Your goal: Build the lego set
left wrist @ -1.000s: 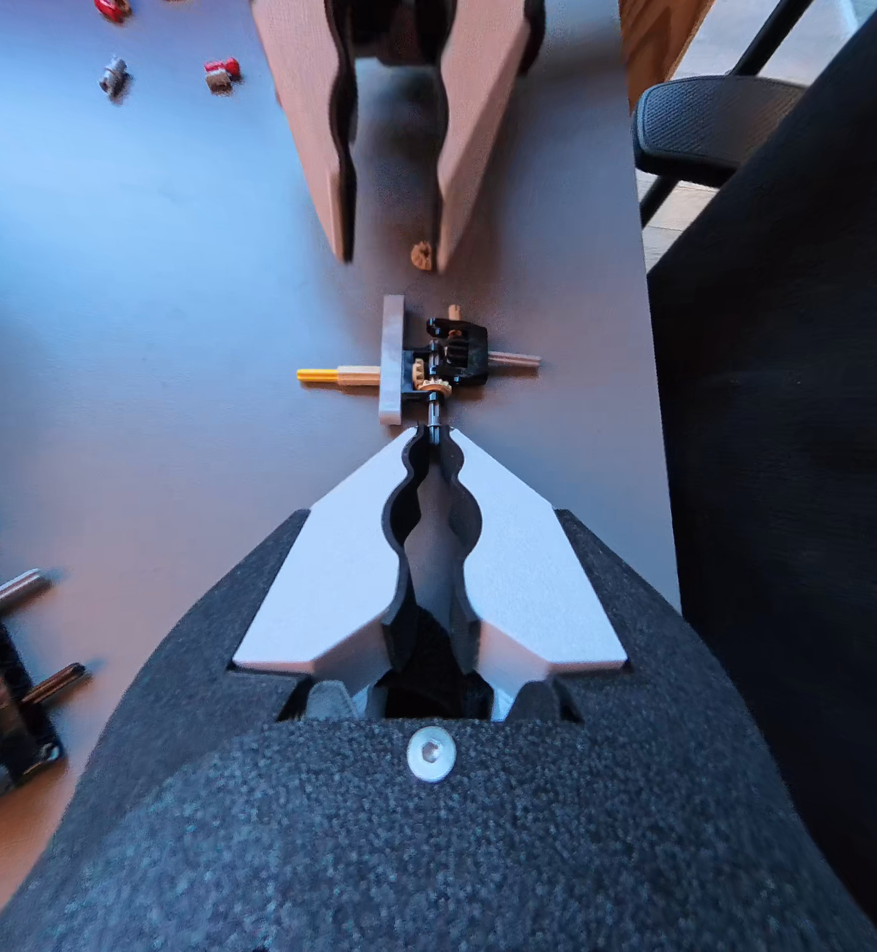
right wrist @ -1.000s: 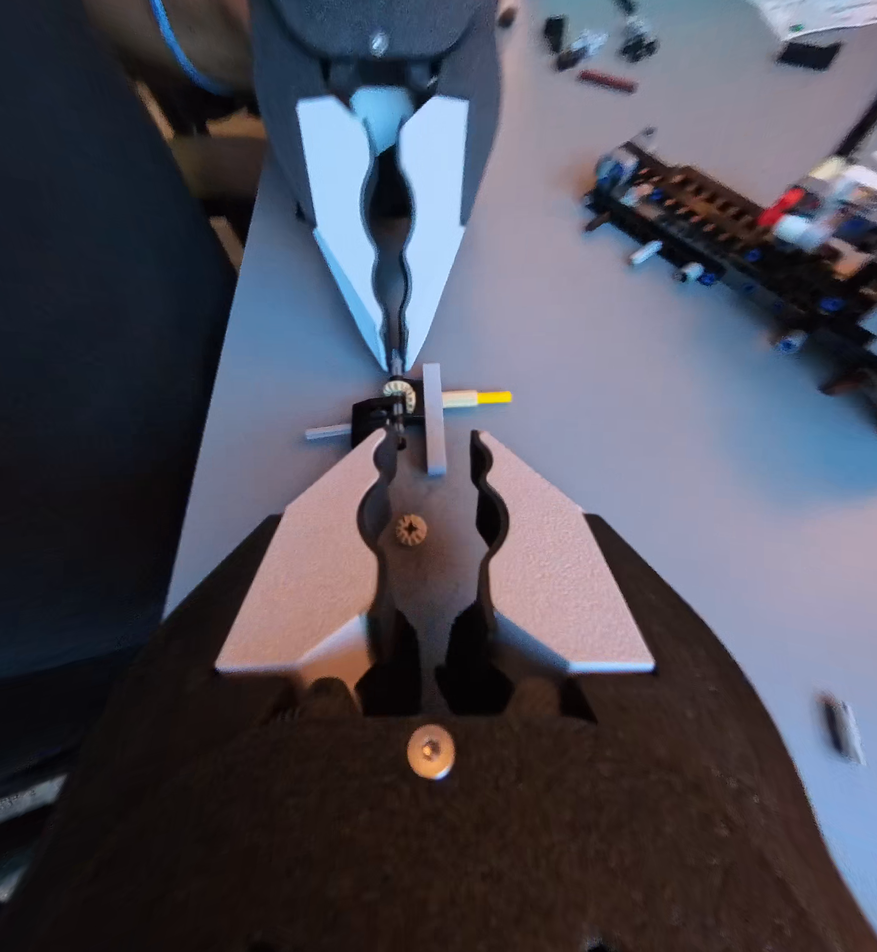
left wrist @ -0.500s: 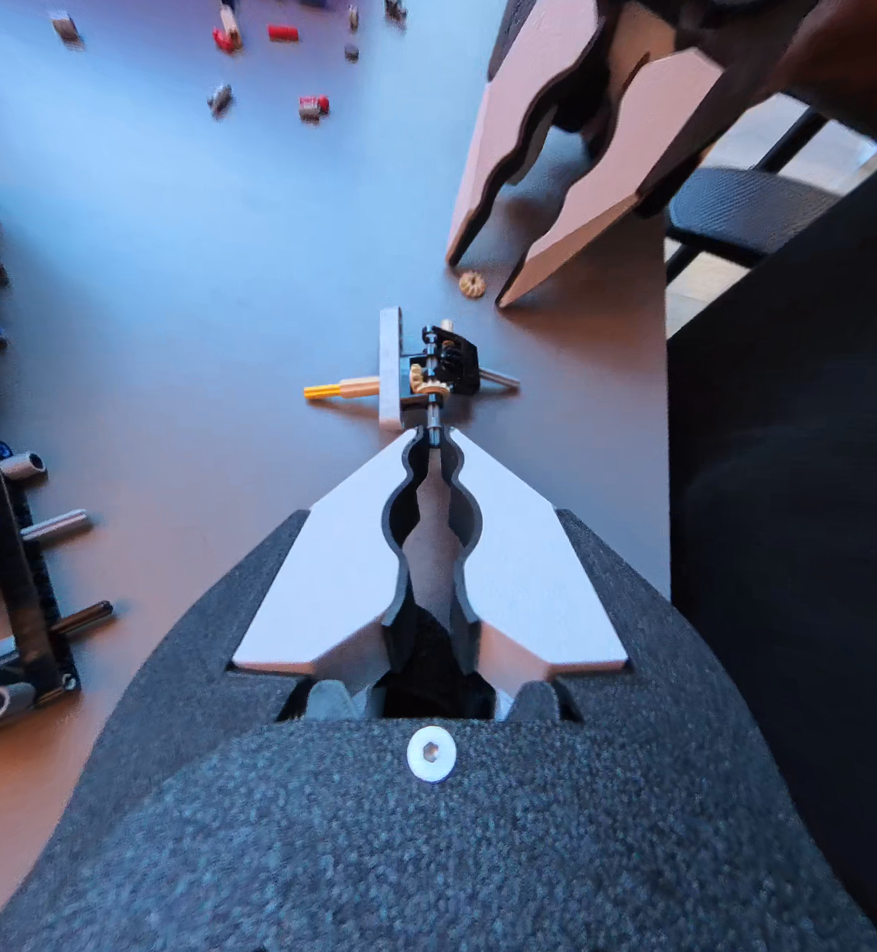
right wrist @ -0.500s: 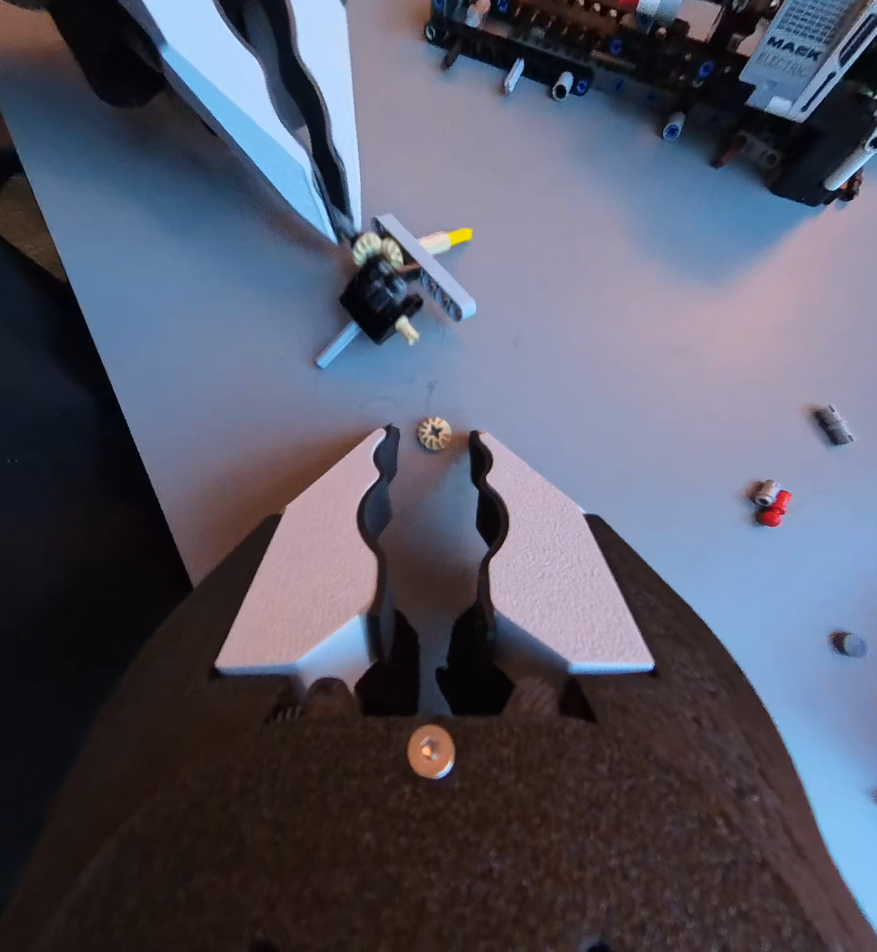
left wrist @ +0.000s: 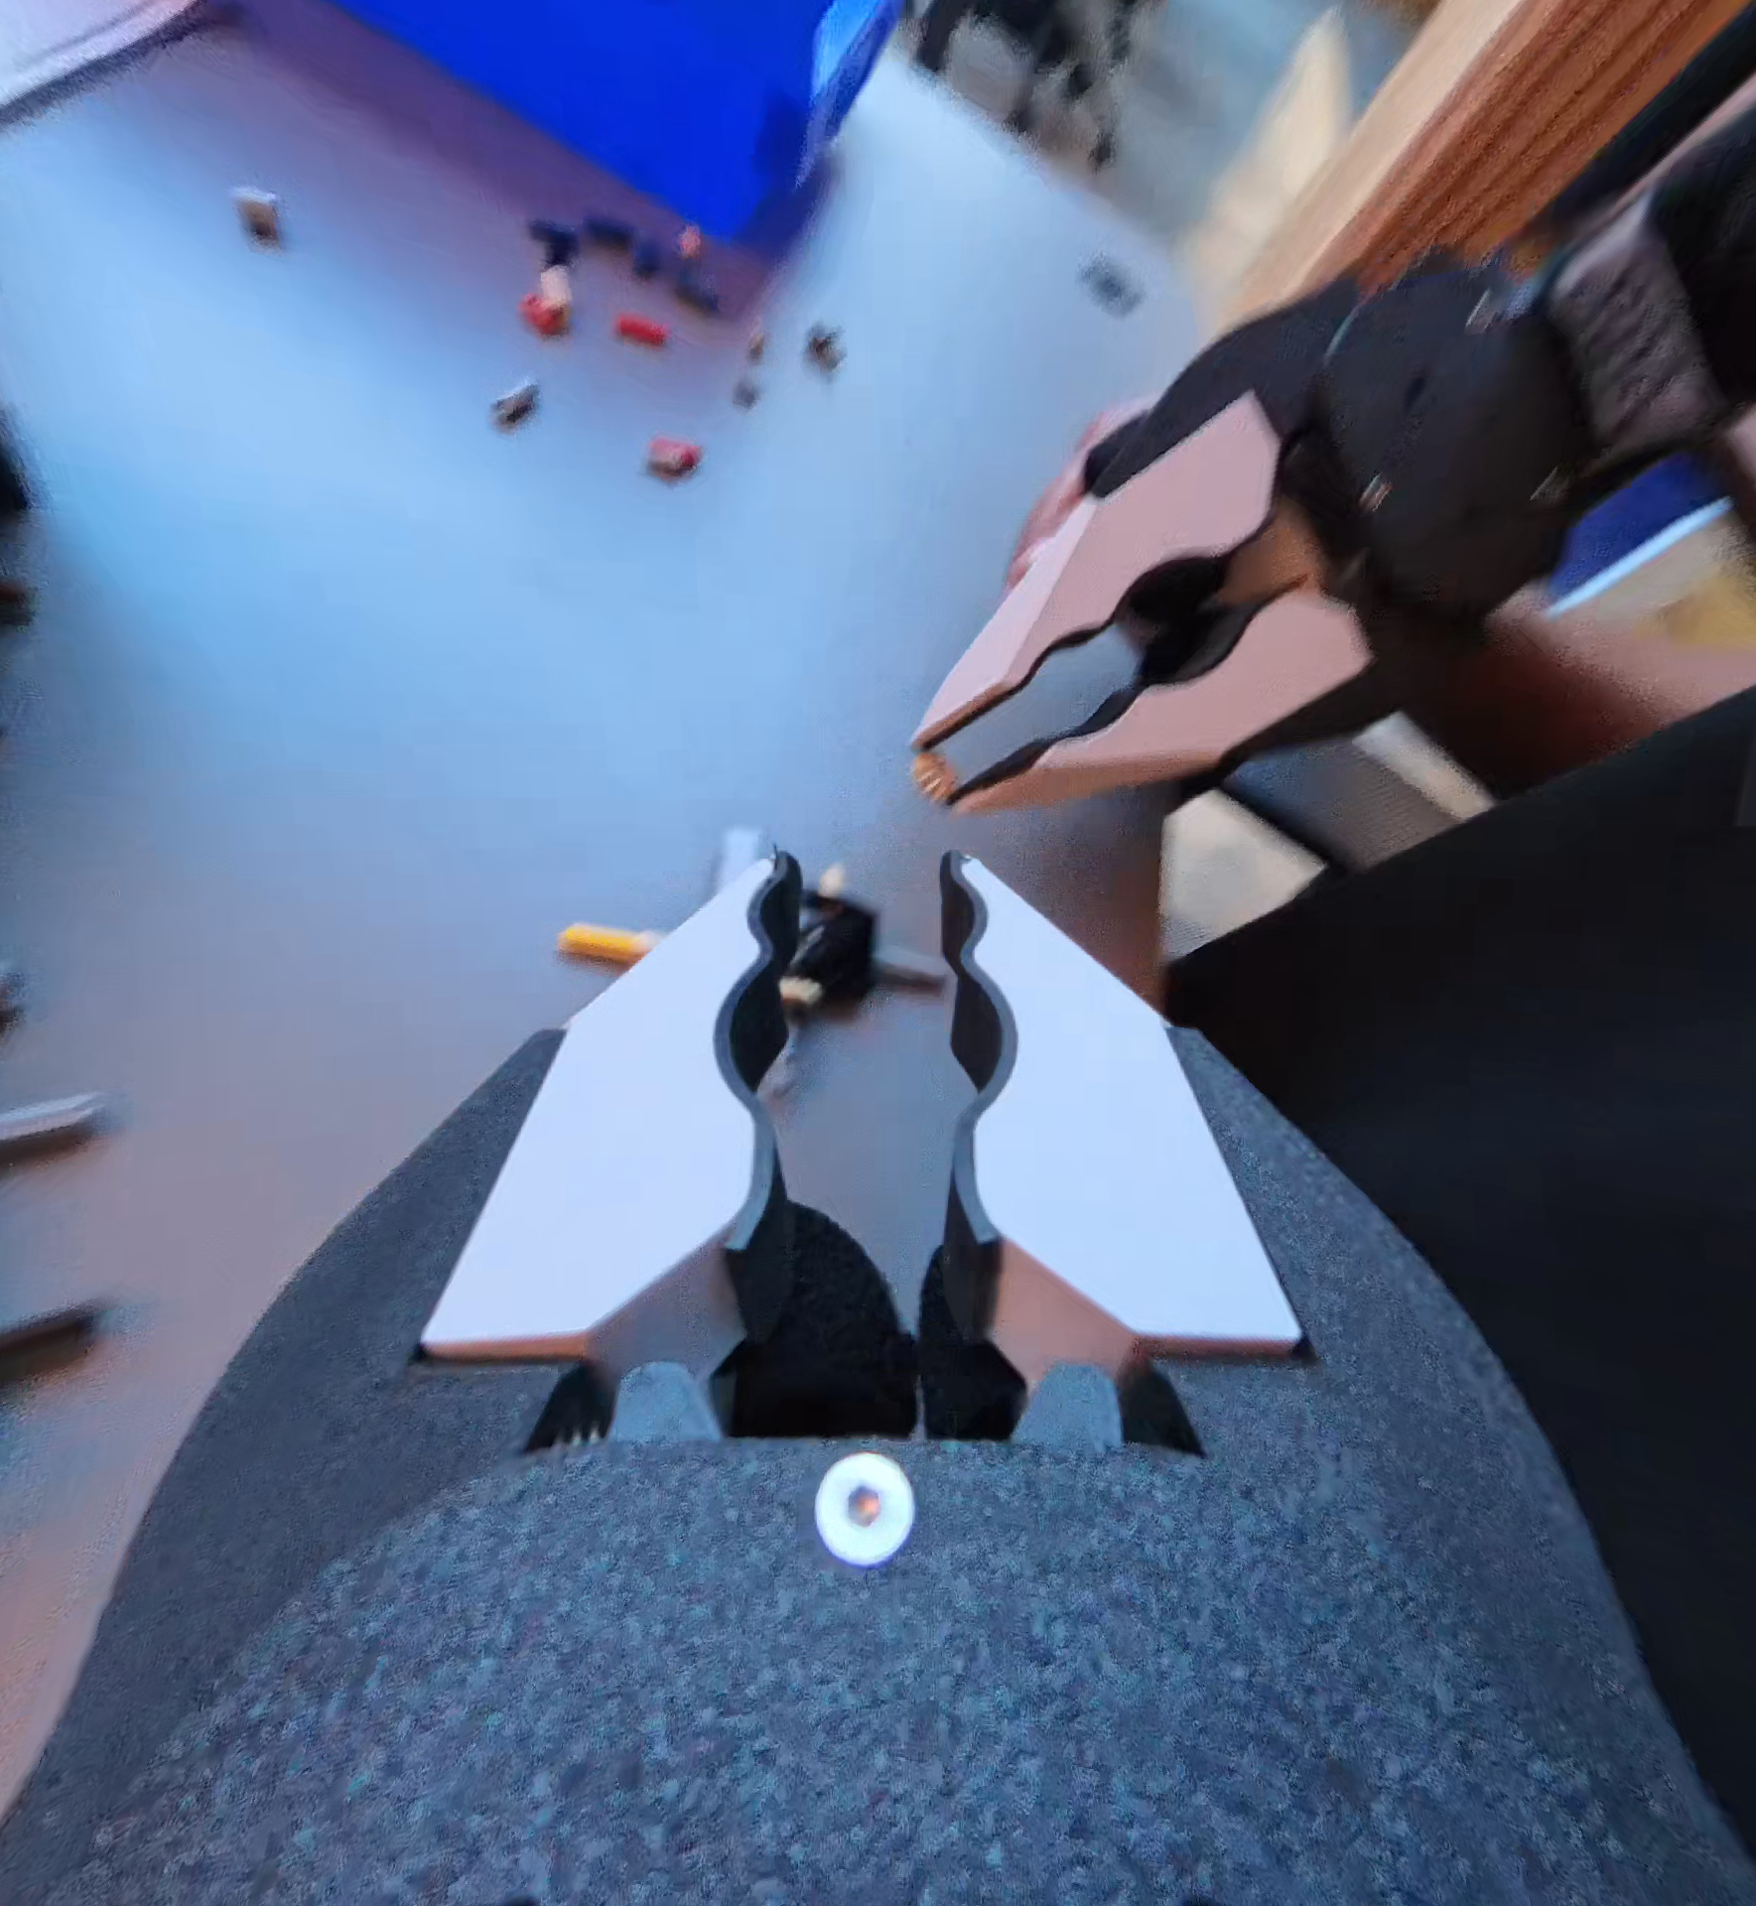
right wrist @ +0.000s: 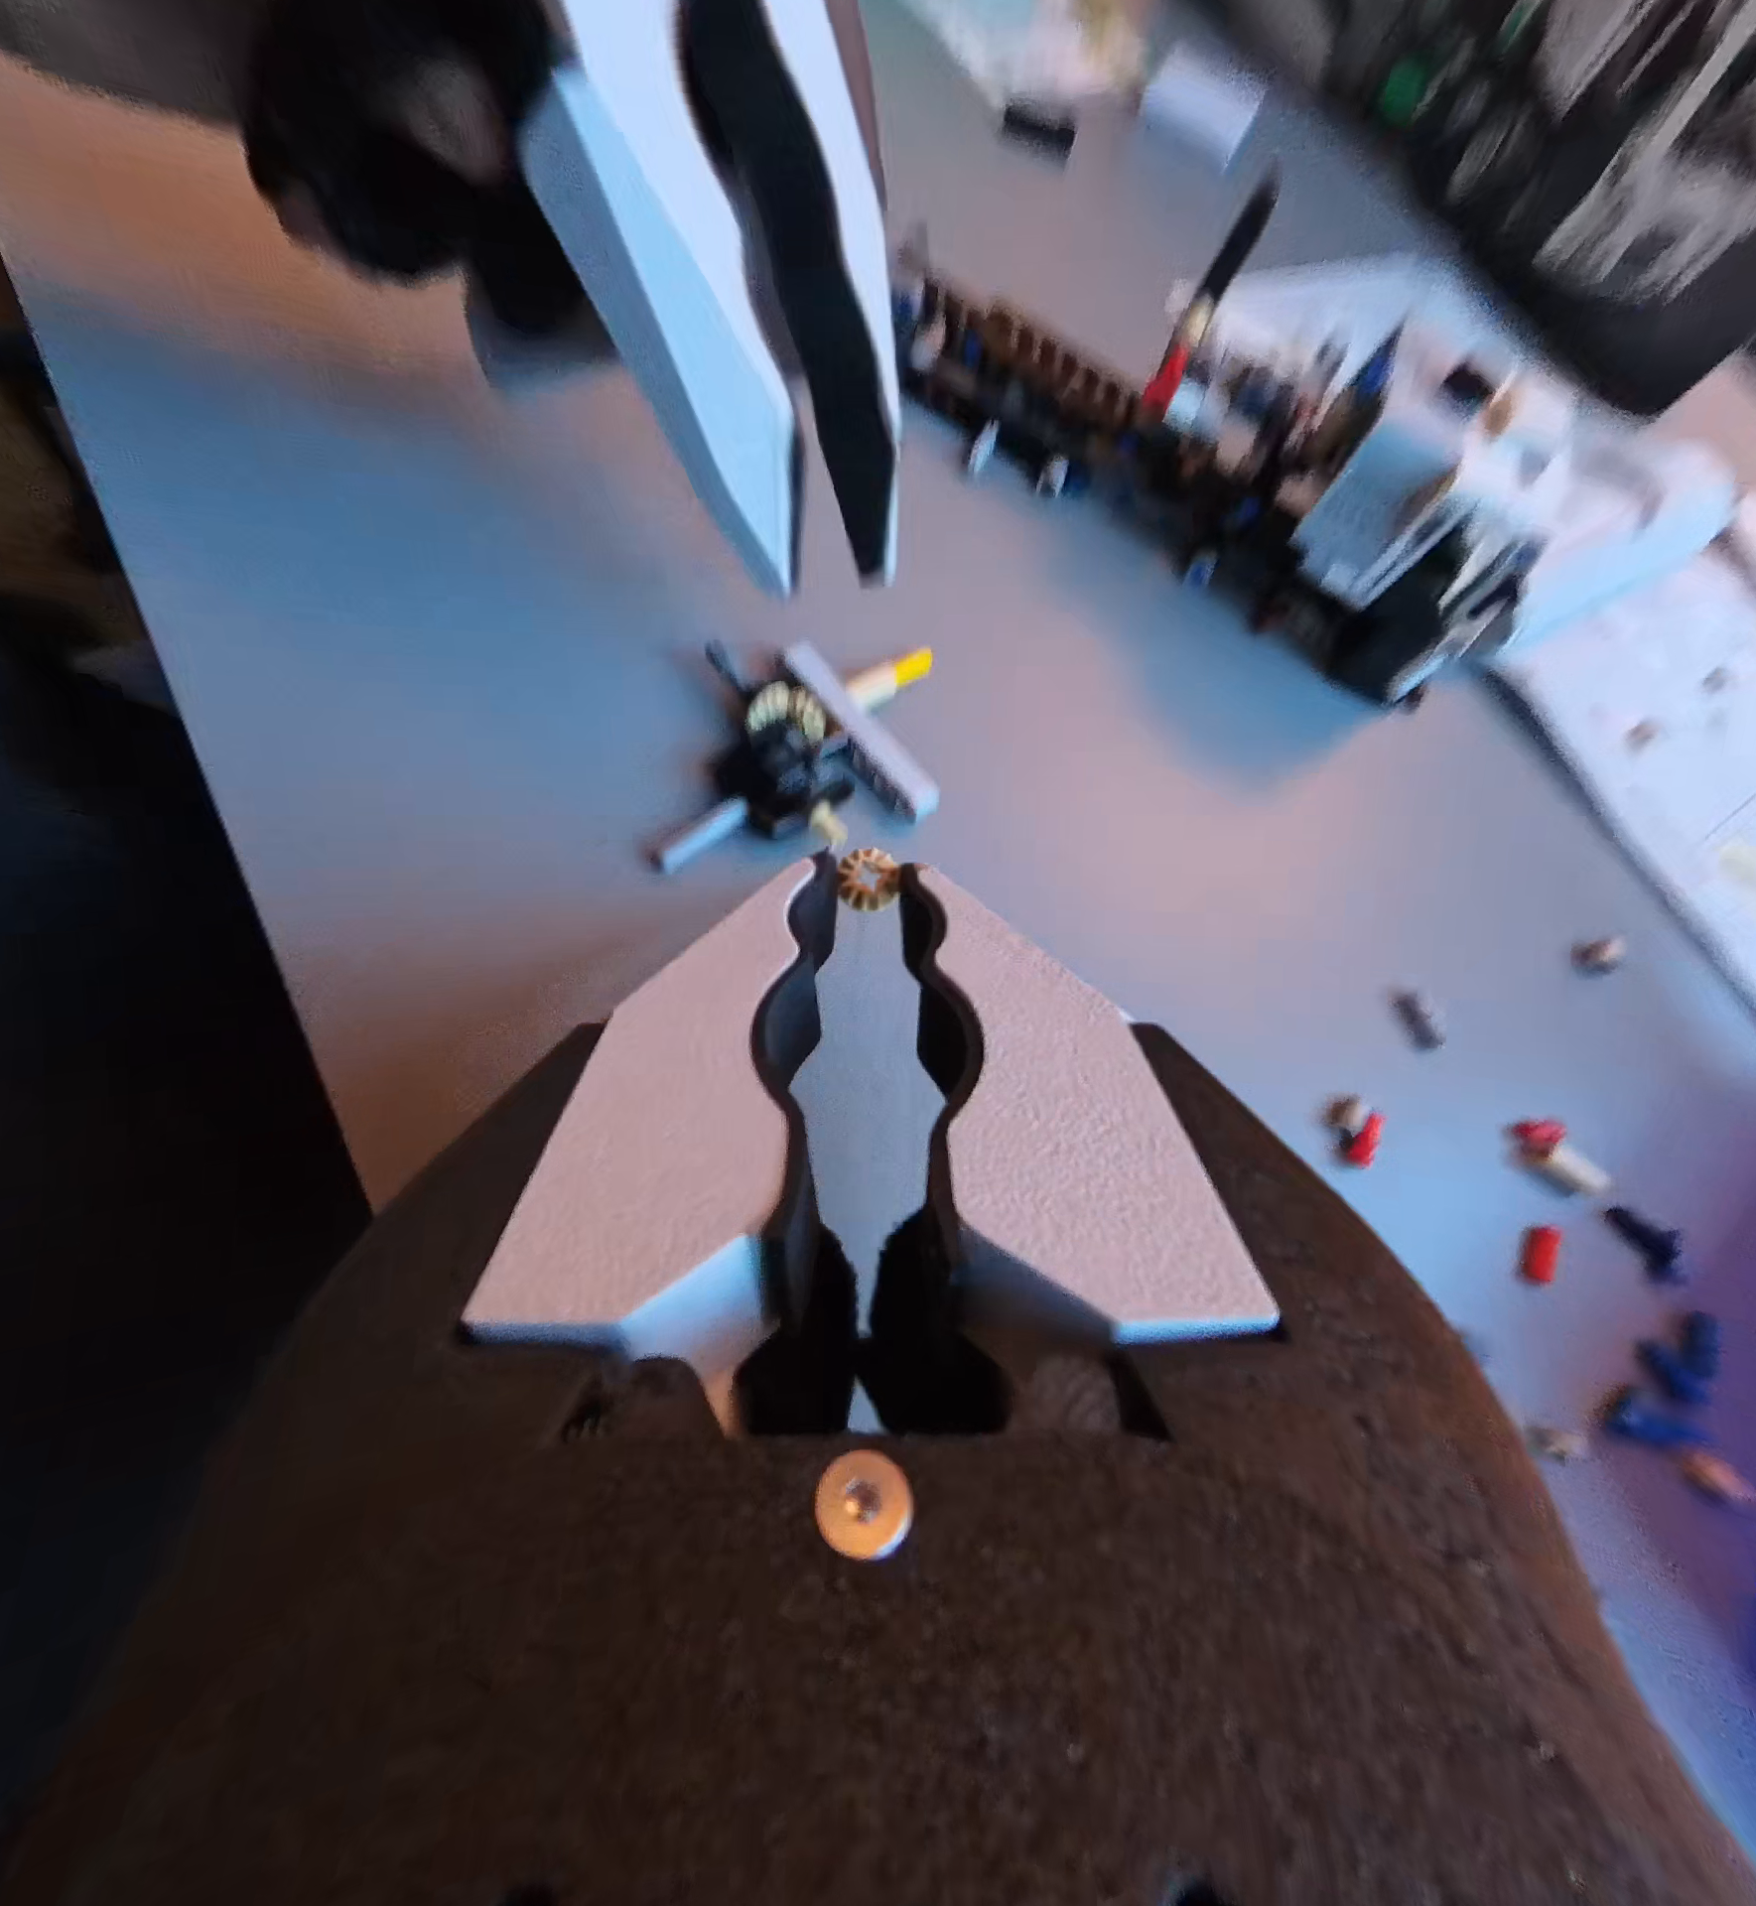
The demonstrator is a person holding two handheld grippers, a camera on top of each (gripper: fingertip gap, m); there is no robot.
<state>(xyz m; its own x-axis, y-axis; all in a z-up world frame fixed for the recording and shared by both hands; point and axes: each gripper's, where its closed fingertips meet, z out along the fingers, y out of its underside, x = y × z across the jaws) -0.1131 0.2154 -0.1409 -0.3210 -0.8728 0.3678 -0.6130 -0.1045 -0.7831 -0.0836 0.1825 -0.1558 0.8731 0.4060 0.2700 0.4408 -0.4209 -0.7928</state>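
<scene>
A small Lego assembly (right wrist: 801, 753) lies on the grey table (right wrist: 440, 619) near its edge: a black gear block, a grey beam, a grey axle and a yellow-tipped axle. My right gripper (right wrist: 865, 875) is shut on a small tan gear (right wrist: 865, 889), held just short of the assembly. My left gripper (left wrist: 865, 864) is open and empty above the assembly (left wrist: 832, 949), which its left finger partly hides. The left gripper (right wrist: 827, 583) hangs over the assembly in the right wrist view. The right gripper (left wrist: 935, 771) with the gear shows at the upper right of the left wrist view.
A large black Lego build (right wrist: 1265, 495) stands at the far side. Several small red, blue and grey pieces (right wrist: 1533, 1248) lie scattered to the right. A blue box (left wrist: 647, 93) sits at the far end. The table edge (right wrist: 234, 825) runs close by, a black chair beyond it.
My left gripper has let go of the assembly's axle, opened and risen. My right gripper has shut on the tan gear that lay on the table and lifted it.
</scene>
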